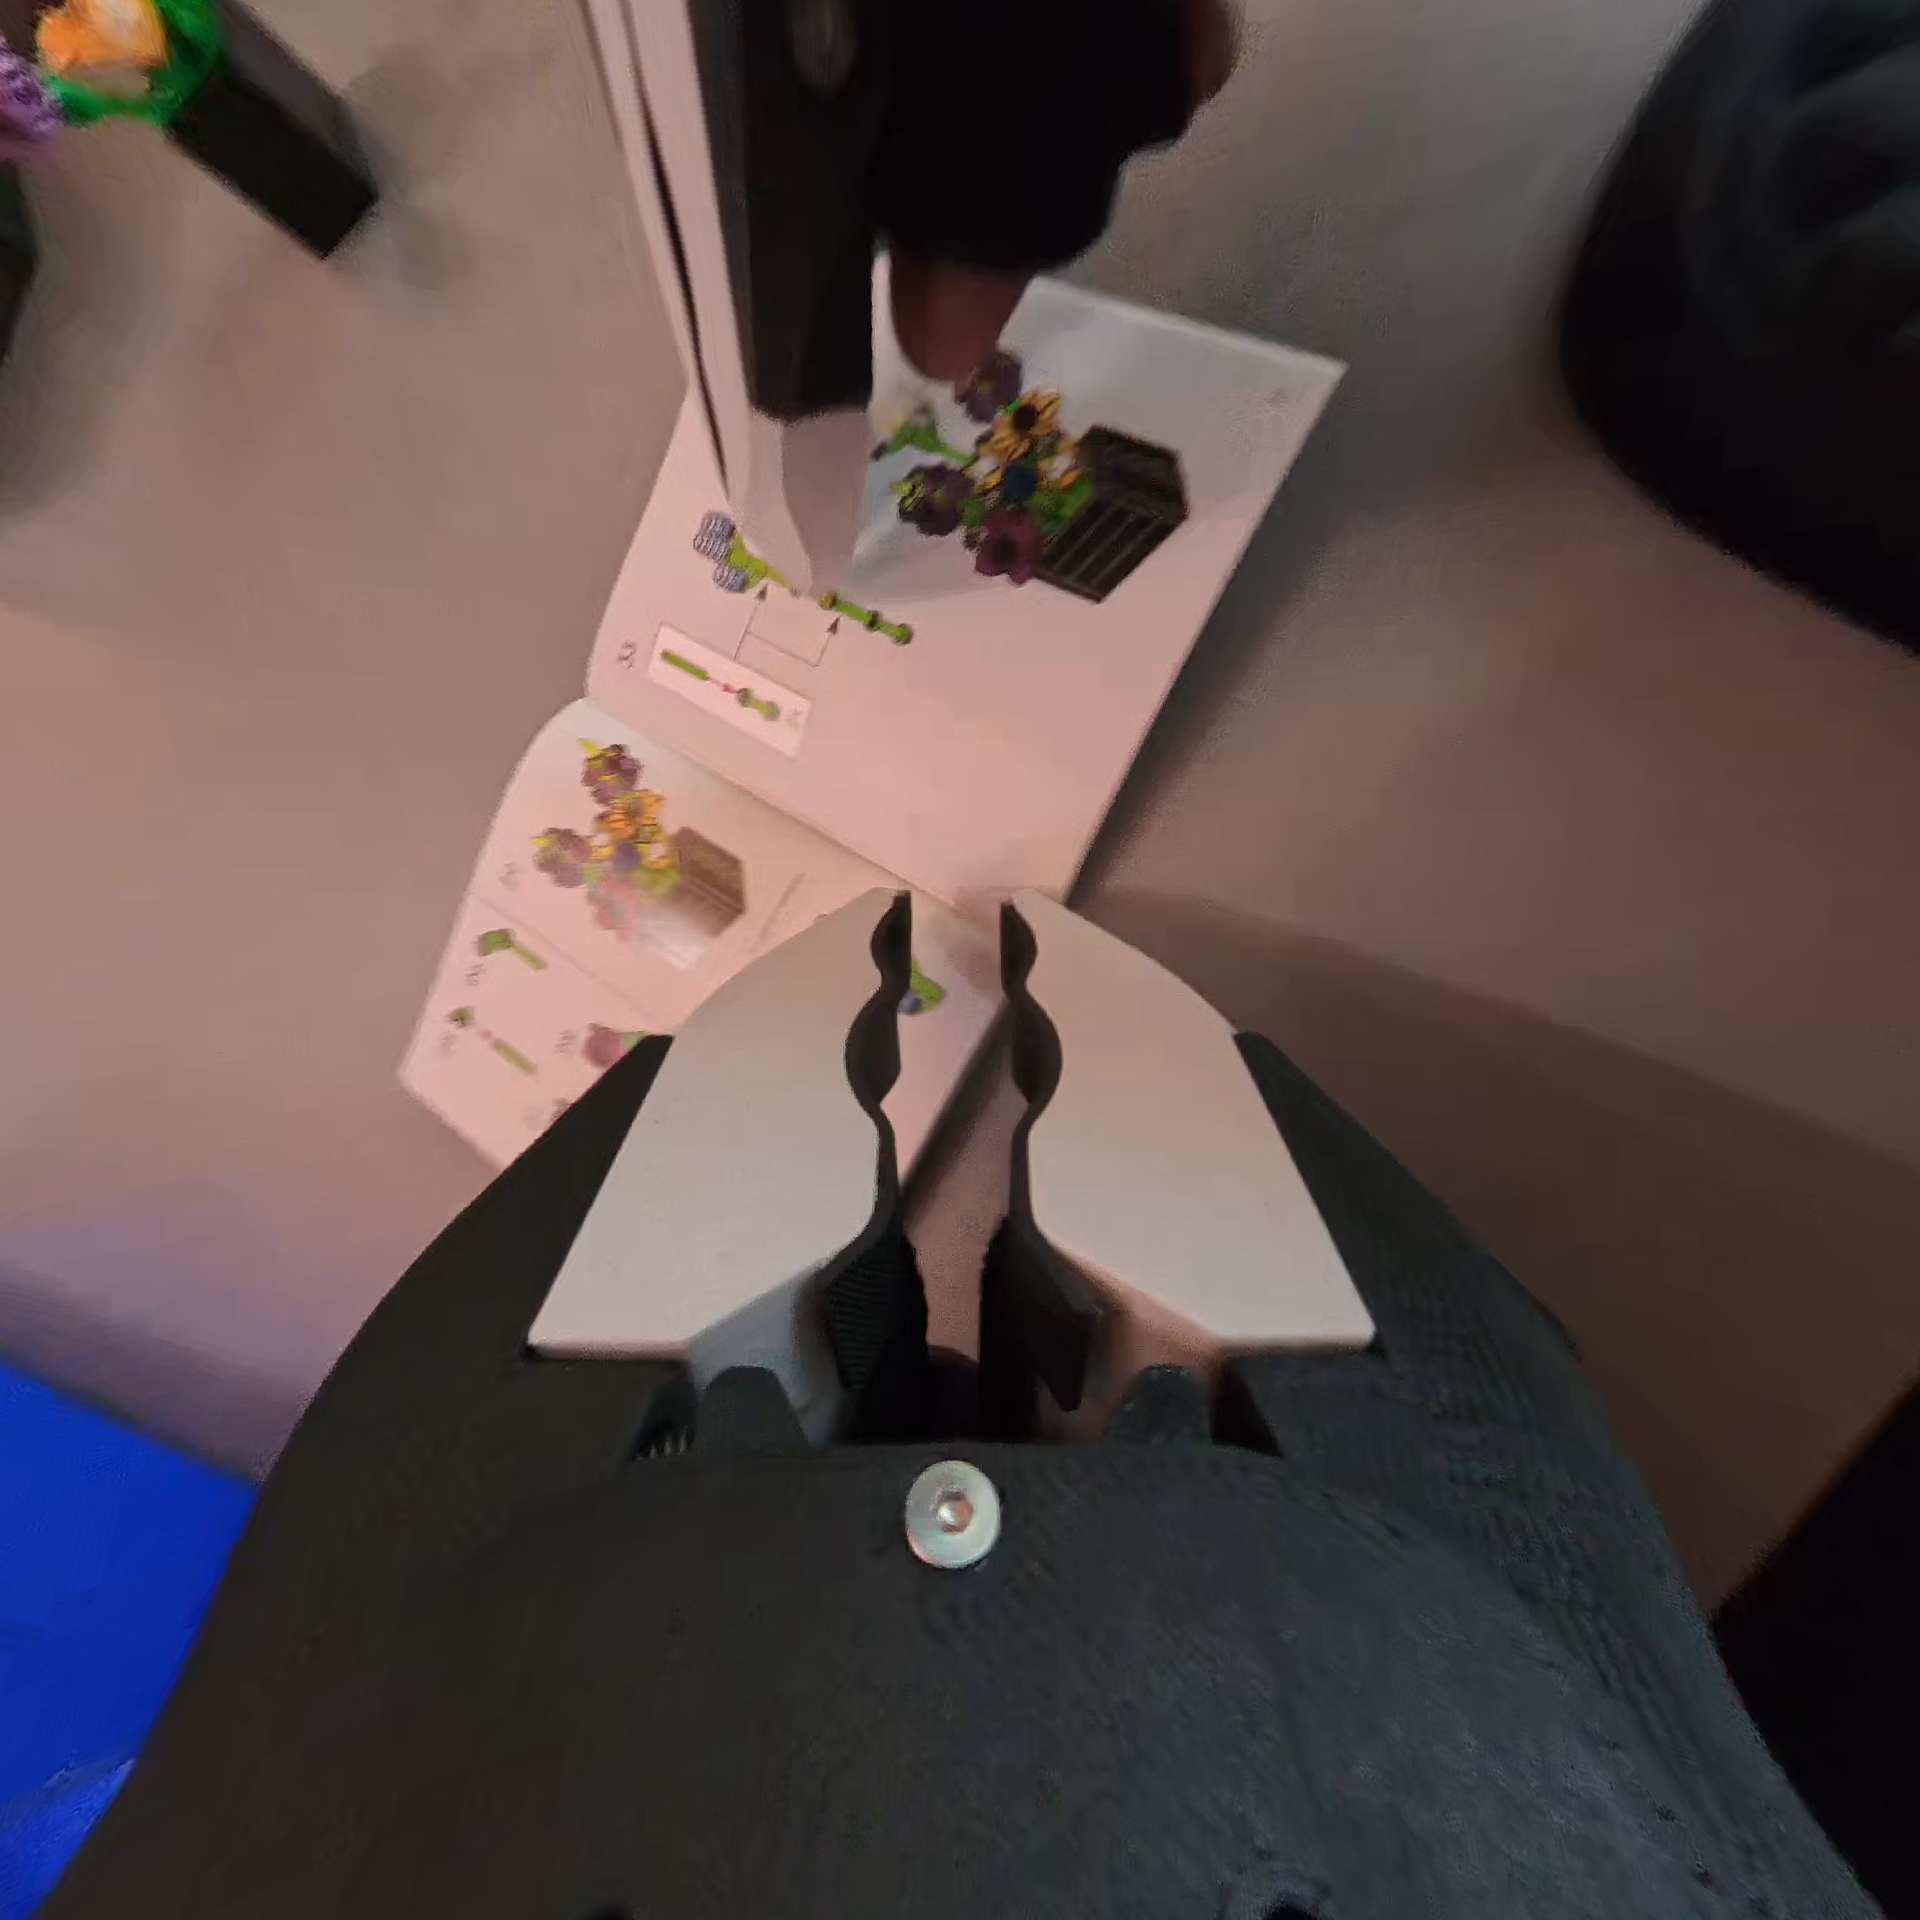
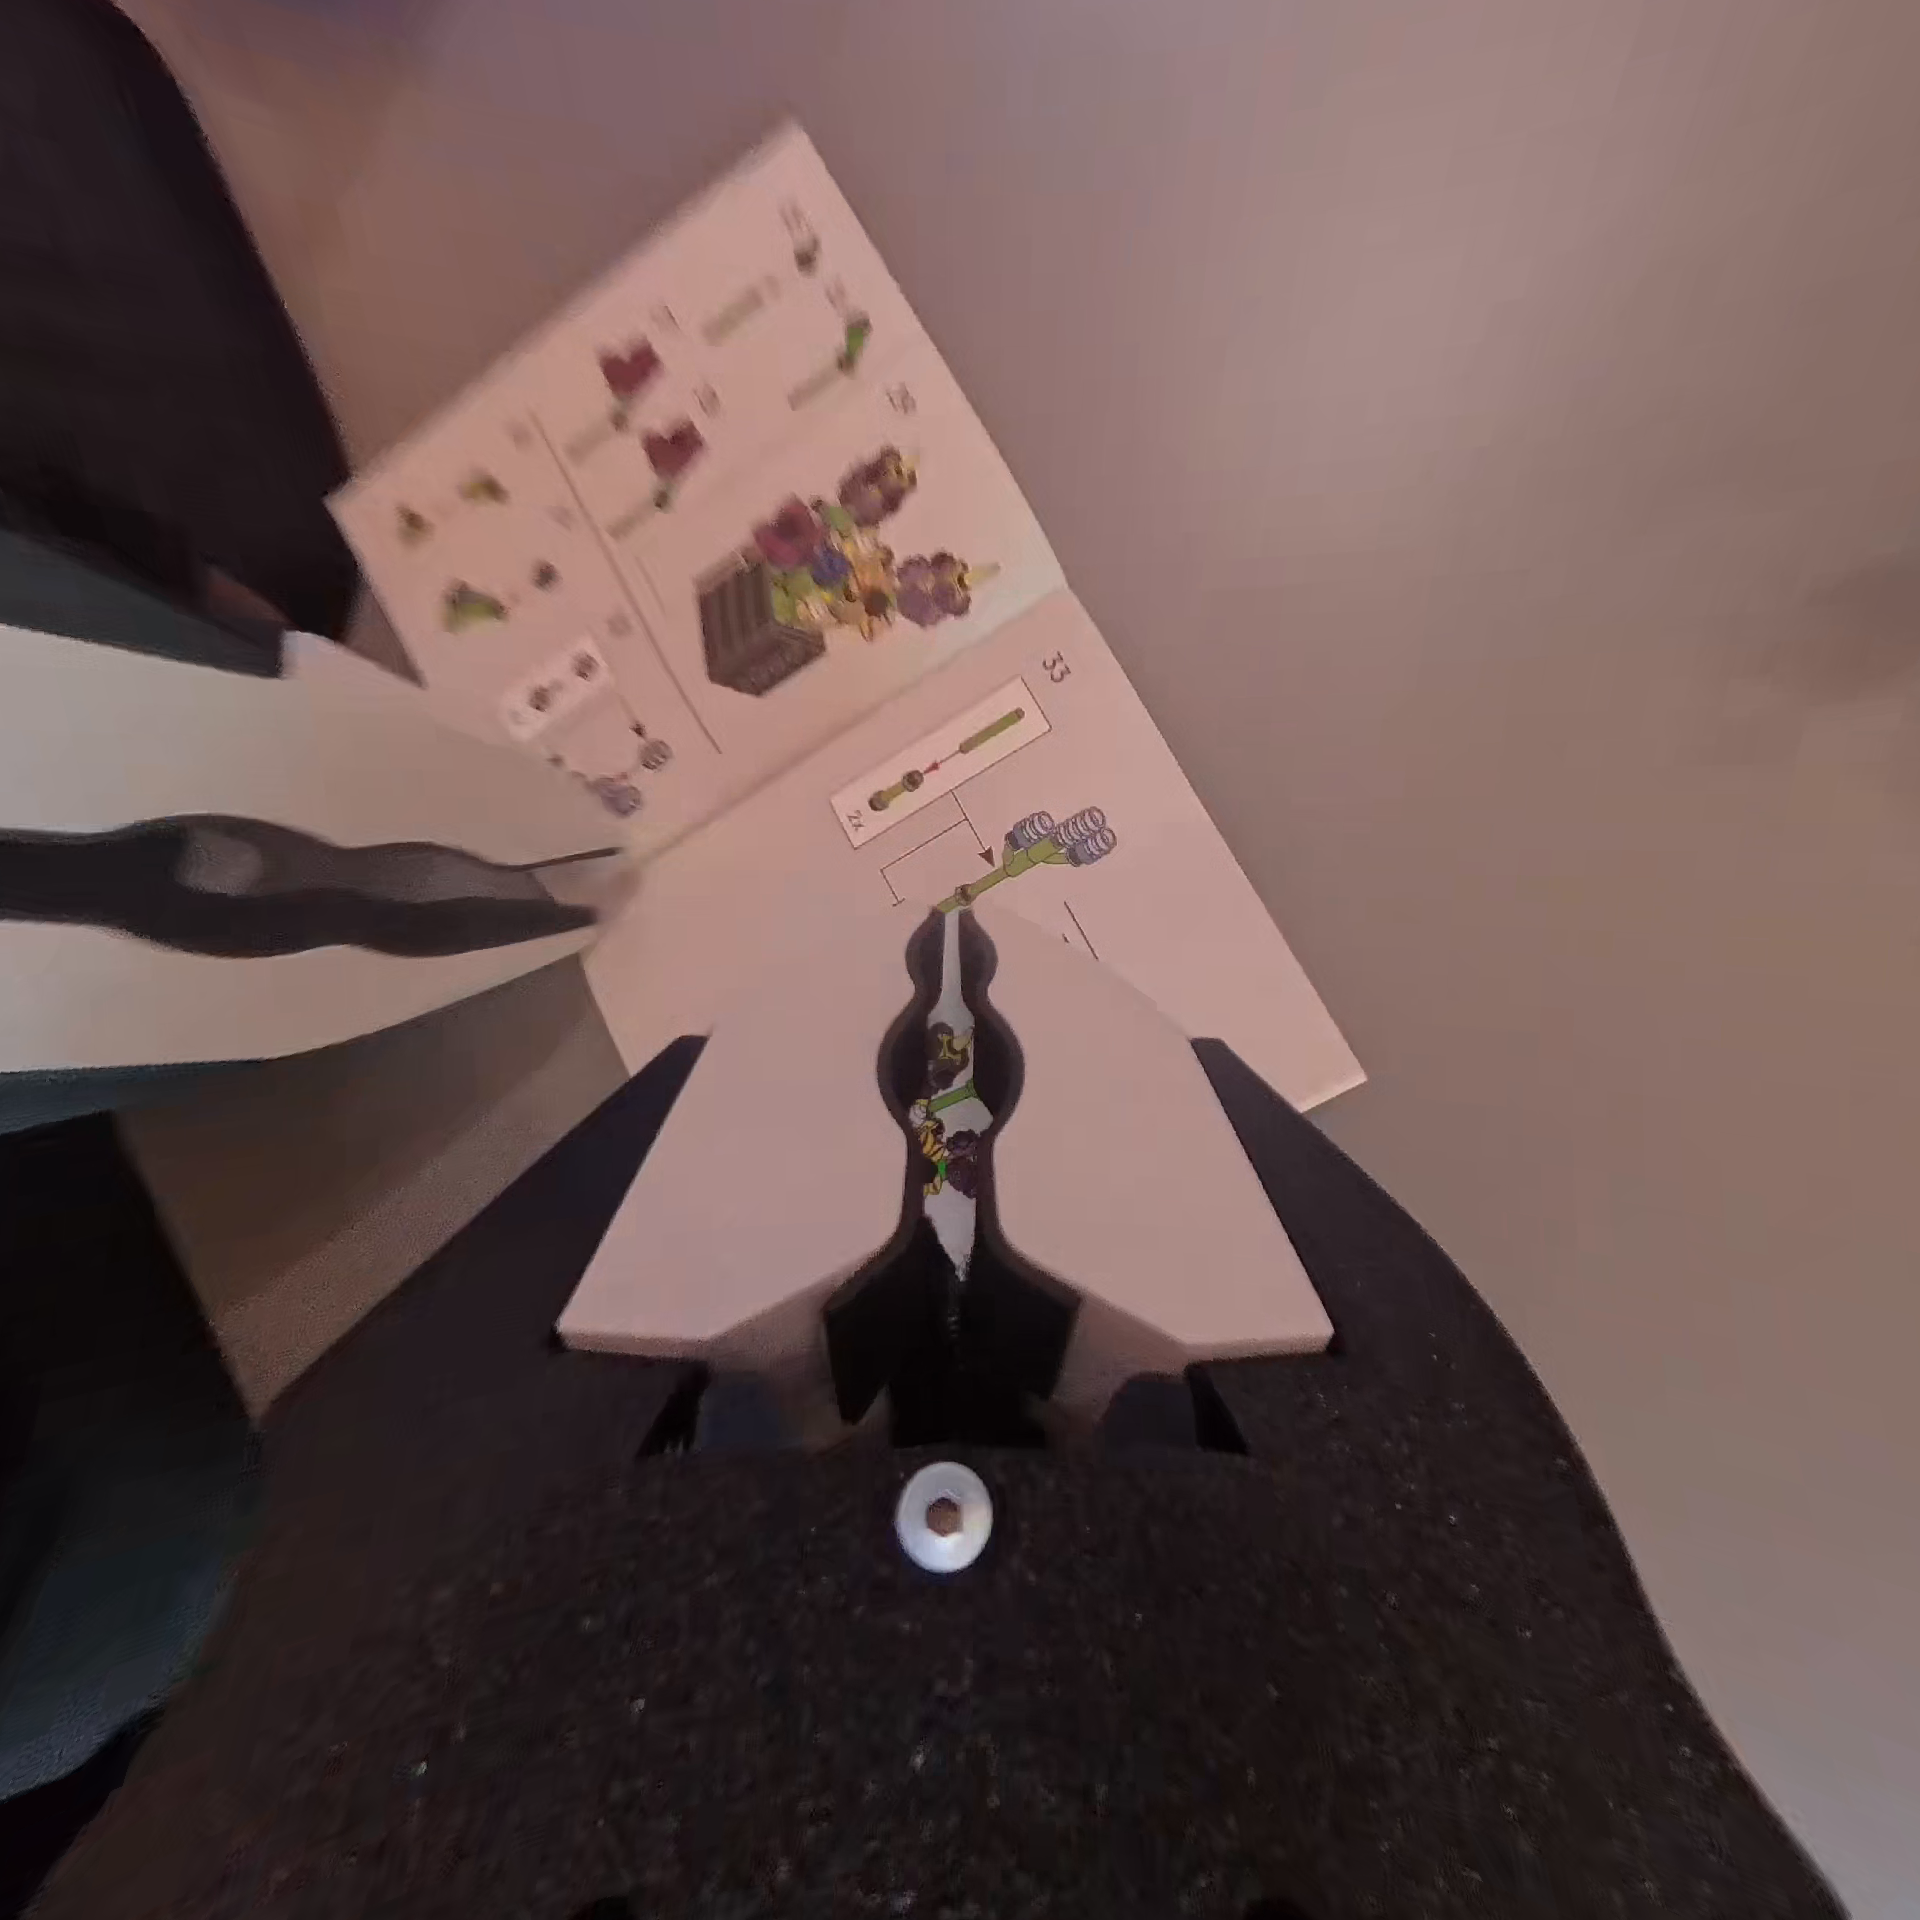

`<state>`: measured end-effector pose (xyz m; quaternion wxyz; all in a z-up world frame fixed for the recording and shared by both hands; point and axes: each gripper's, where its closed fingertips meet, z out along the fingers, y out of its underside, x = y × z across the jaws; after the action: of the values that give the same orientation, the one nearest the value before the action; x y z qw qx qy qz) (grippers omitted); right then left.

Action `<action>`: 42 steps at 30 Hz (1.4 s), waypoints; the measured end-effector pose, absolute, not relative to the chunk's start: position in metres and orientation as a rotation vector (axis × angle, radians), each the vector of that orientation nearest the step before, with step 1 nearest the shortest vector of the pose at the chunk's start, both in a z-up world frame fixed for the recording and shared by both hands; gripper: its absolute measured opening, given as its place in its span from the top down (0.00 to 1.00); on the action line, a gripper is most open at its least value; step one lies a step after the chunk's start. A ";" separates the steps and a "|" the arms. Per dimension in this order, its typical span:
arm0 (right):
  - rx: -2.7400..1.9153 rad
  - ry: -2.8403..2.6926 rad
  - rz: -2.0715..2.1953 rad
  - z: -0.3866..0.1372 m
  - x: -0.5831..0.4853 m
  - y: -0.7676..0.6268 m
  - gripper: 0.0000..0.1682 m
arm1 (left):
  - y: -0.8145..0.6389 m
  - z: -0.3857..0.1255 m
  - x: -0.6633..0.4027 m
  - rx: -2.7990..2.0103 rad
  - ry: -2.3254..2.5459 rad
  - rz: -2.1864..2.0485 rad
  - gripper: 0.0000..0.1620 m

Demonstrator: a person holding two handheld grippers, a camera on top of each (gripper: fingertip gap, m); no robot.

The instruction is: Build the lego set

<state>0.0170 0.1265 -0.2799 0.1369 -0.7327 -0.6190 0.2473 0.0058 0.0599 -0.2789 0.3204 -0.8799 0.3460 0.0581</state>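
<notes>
We have the instruction booklet (image 1: 966,748) lying open on the bench (image 1: 1455,935), and the coming move turns on how its loose page sits to our two claws. The right claw (image 2: 961,920) is the nearer one: it stands over the booklet's outer page, and between its fingers we see a thin strip of printed paper running lengthwise along the gap, so we judge it clenched on that page's edge, though the blur leaves us unsure how firmly it bites. In the left wrist view the same claw comes down from above with the page curling up beside its tips. The left claw (image 1: 956,904) sits at the booklet's near edge, close to the fold, with a clear gap between its fingers and nothing held; it is released. The fold runs slantwise across the bench, away from the left claw and crosswise to the right one, so a page turn would have to swing over that line toward the other half. Of the set itself we see only a blurred clump of green, orange and purple pieces (image 1: 94,62) at the far left corner, well apart from both claws.
</notes>
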 end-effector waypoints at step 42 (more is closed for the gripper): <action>-2.287 -1.321 1.577 -0.282 -0.055 0.136 1.00 | 0.073 -0.287 0.010 -2.274 1.012 -0.021 0.99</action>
<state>-0.0549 0.1356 -0.2820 0.0327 -0.7432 -0.4290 0.5124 0.0096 0.0733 -0.2865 0.3206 -0.8654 0.3850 -0.0082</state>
